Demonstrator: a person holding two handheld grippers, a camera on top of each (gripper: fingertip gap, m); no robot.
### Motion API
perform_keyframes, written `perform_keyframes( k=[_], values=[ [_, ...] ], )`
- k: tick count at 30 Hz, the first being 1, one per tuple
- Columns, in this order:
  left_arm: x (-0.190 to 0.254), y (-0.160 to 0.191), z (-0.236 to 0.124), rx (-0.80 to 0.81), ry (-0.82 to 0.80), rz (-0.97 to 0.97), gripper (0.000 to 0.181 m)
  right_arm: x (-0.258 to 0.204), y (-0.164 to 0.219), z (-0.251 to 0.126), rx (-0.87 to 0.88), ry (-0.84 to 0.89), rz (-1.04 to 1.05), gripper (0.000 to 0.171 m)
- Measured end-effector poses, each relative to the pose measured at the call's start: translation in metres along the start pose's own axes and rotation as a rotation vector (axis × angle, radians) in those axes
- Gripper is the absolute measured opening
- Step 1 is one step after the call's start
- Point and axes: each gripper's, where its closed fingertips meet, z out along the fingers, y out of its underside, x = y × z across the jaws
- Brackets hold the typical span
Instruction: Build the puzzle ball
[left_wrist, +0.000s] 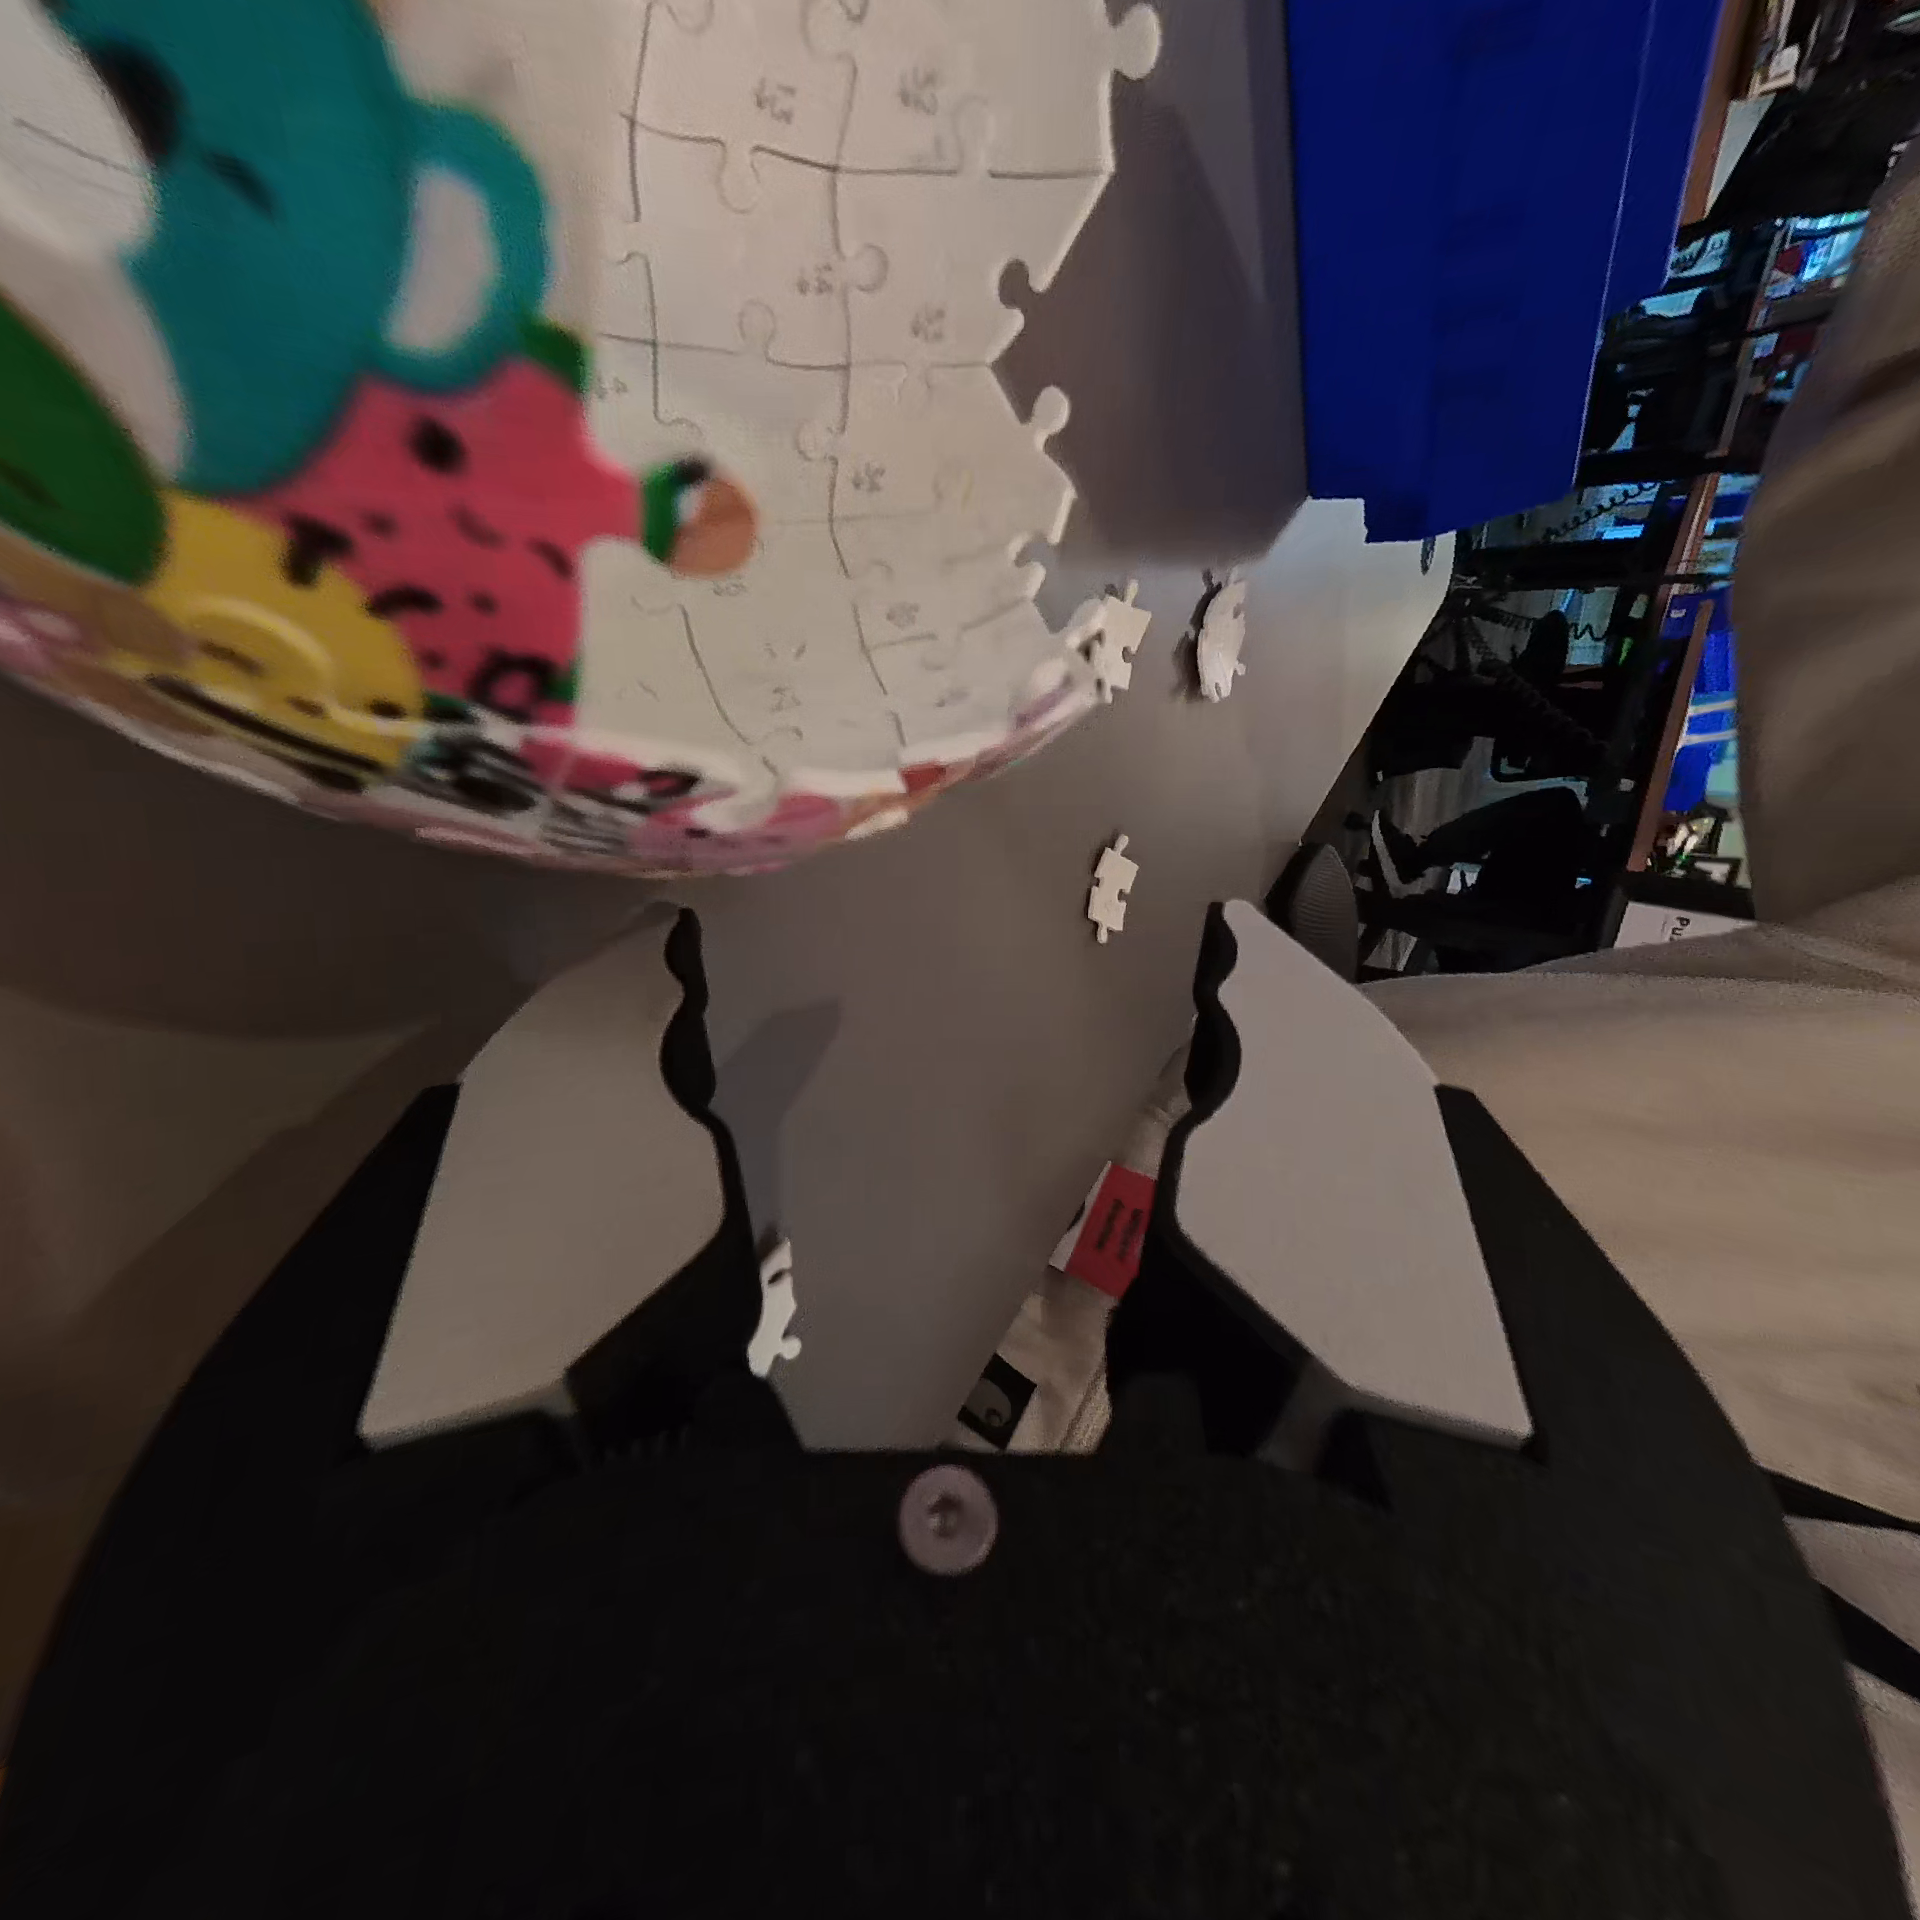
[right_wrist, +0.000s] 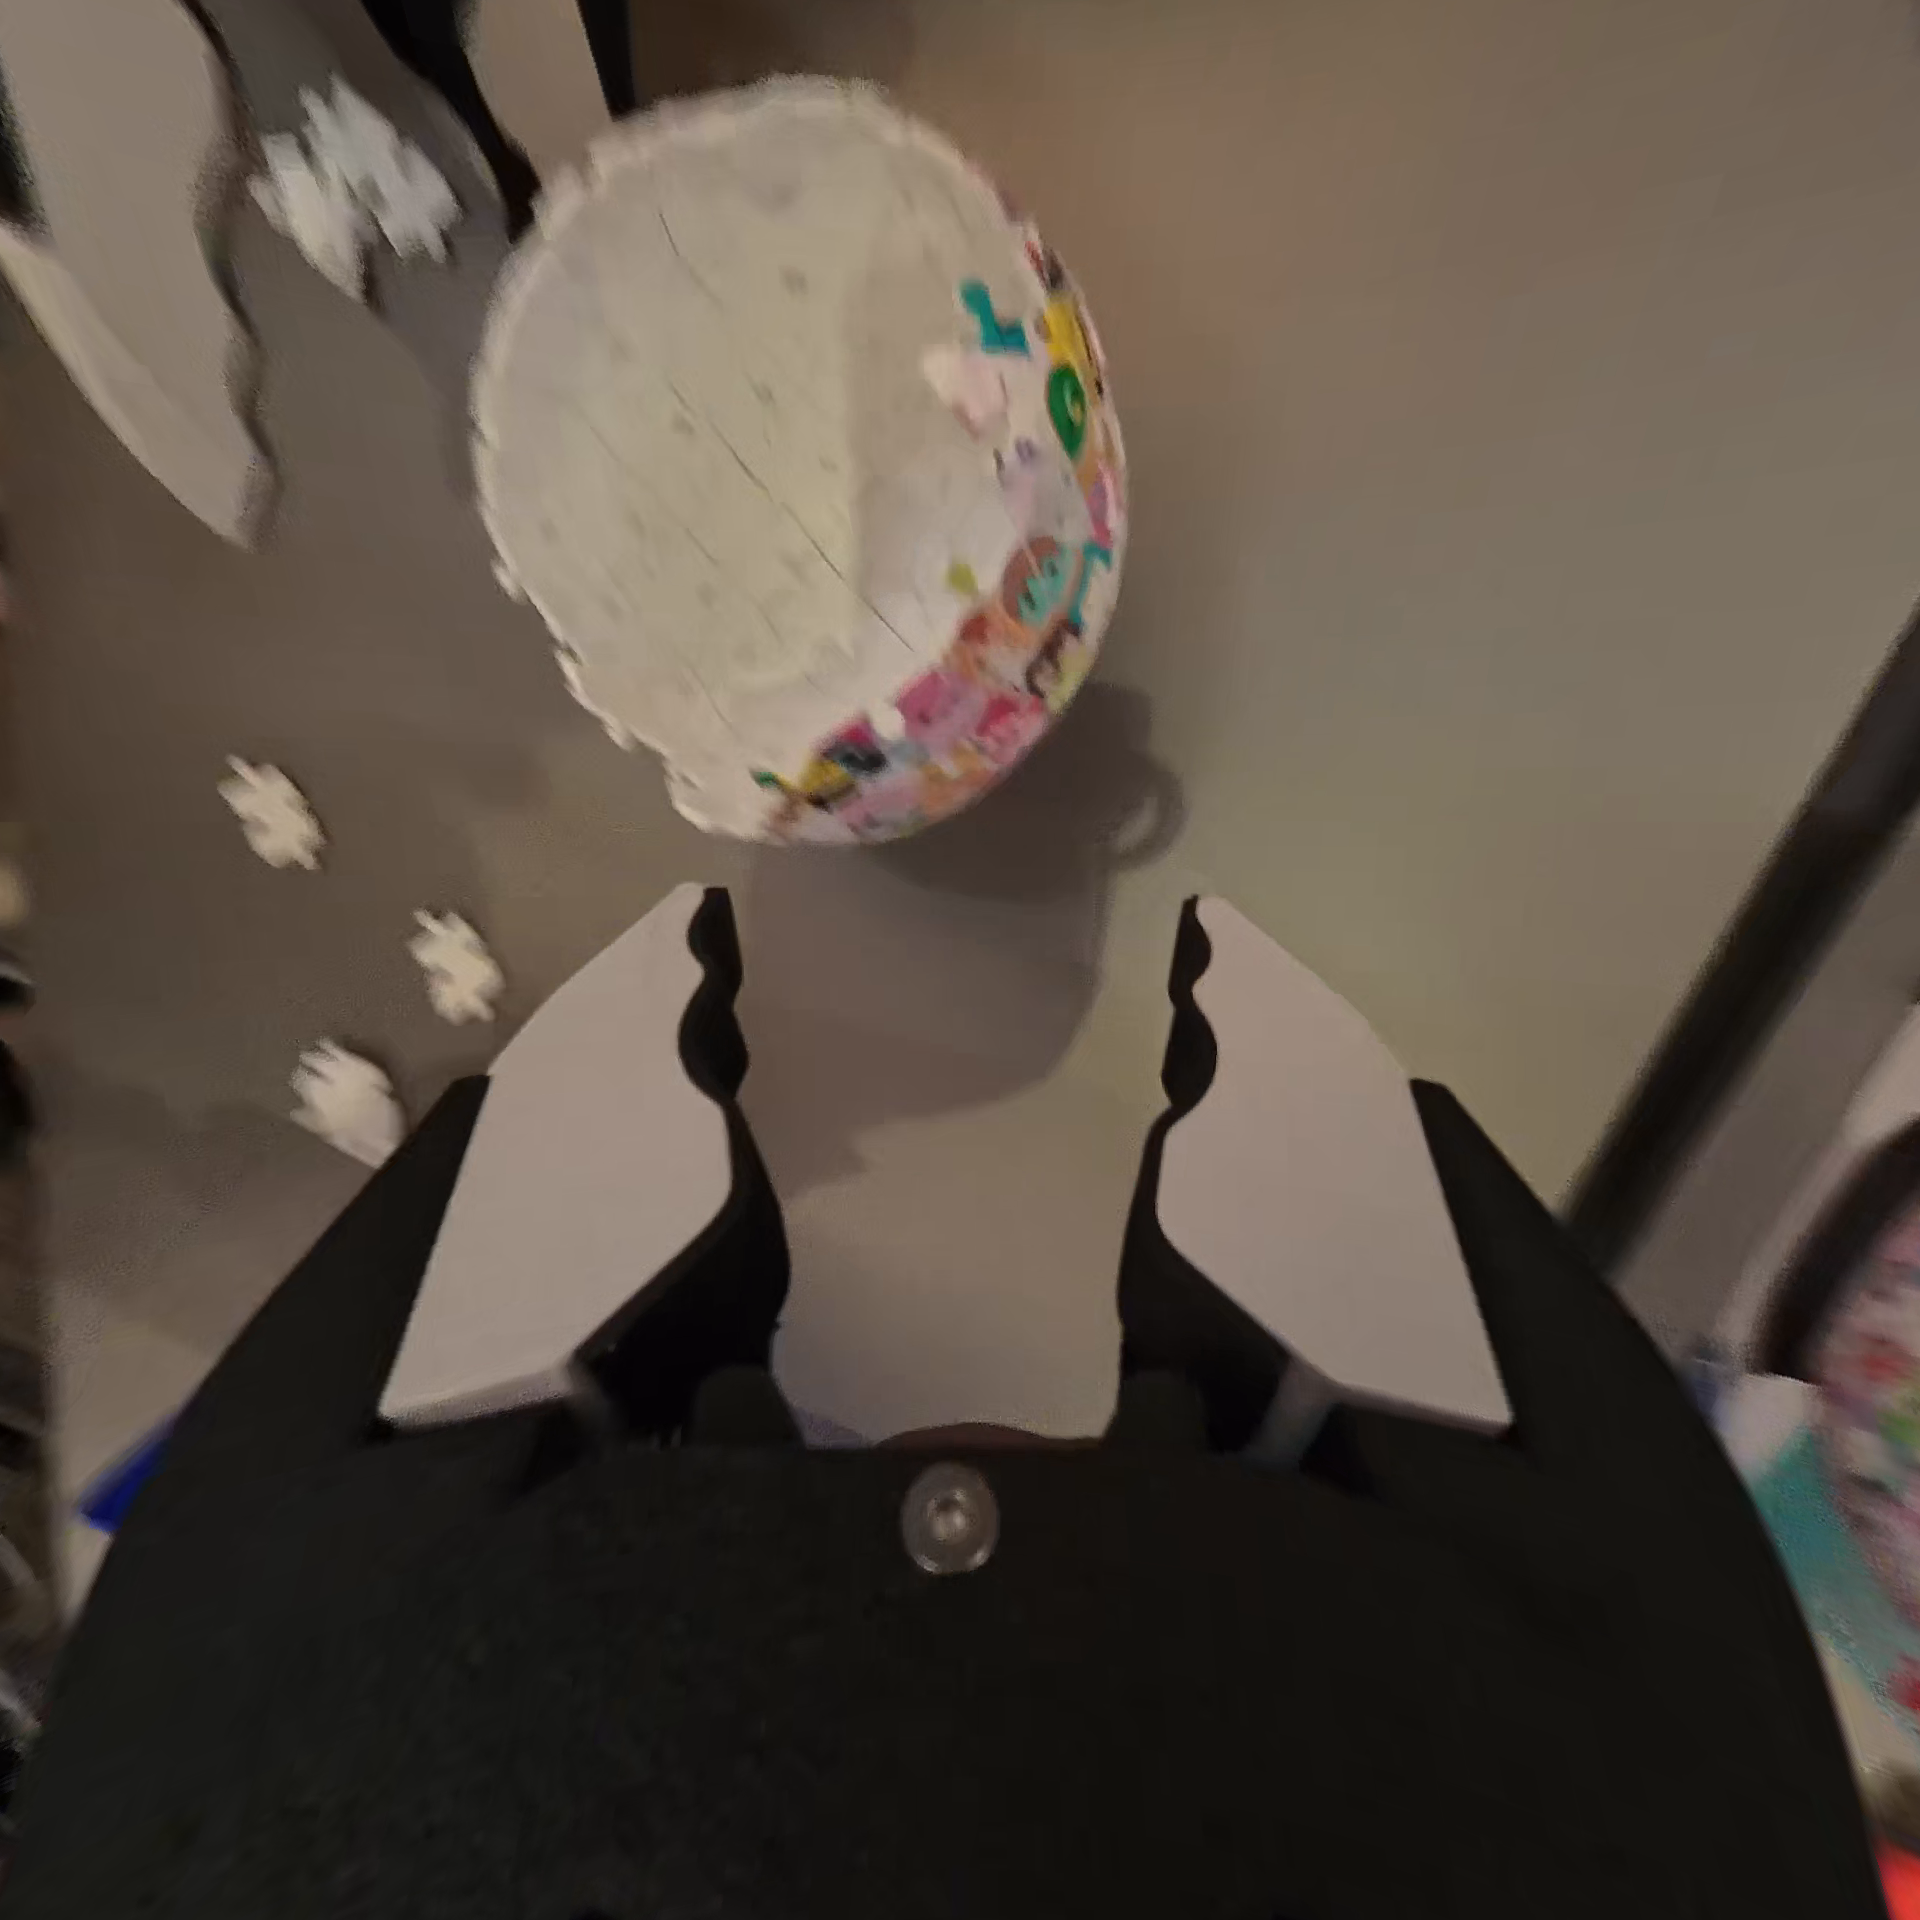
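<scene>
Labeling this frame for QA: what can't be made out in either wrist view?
- Puzzle ball: left wrist view cuts it off at the top and left edges; how complete it is can't be told.
- Loose pieces: motion blur in the right wrist view hides their shapes.
- Piece by the left gripper: partly behind a finger.
- Colourful object: cut by the right edge, blurred.

Grey tabletop (left_wrist: 935, 1039), blue panel (left_wrist: 1455, 260) behind, dark cluttered shelving (left_wrist: 1662, 520) beyond, dim warm light

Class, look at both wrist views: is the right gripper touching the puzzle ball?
Apart. The right wrist view shows bare table between the open right gripper and the puzzle ball beyond it.
</scene>
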Motion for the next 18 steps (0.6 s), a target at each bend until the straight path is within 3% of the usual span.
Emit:
perform_keyframes(
  k=[7,11,18],
  values=[
    [-0.031,-0.003,0.004,-0.052,-0.232,0.035,0.088,0.026,0.029,0.044,-0.199,0.036,-0.403,0.075],
    [-0.043,-0.006,0.010,-0.040,-0.352,0.097,0.078,0.016,0.016,0.070,-0.134,0.034,-0.549,0.076],
    [-0.048,-0.013,0.011,-0.062,-0.464,0.178,0.088,0.005,-0.003,0.076,-0.047,0.034,-0.621,0.078]
  ],
)
